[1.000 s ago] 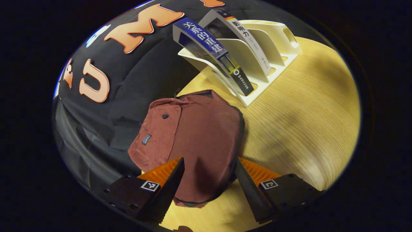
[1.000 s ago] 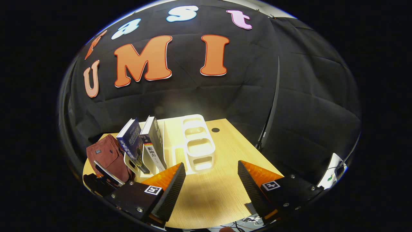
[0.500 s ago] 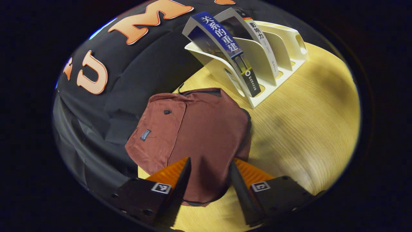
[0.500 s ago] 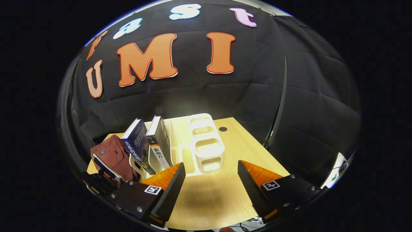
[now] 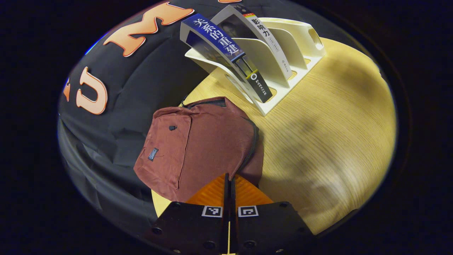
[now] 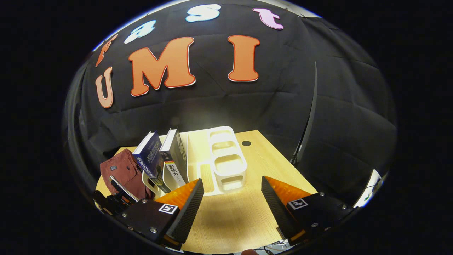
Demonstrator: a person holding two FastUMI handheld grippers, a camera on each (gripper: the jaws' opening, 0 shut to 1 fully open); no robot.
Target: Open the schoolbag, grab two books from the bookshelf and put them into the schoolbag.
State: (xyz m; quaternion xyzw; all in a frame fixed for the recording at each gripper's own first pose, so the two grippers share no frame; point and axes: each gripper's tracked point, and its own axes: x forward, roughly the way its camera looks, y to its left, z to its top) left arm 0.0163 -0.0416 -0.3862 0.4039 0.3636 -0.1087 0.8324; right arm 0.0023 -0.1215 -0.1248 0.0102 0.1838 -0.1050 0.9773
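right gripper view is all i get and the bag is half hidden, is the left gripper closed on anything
Observer: The left gripper has its fingers together at the near edge of the schoolbag; I cannot tell if fabric is pinched.
Operator: which way is the zip
Observer: The zip runs along the side of the bag that faces the bookshelf.
Operator: bag open yet
Observer: I see no way into it; it lies flat, pocket side up.
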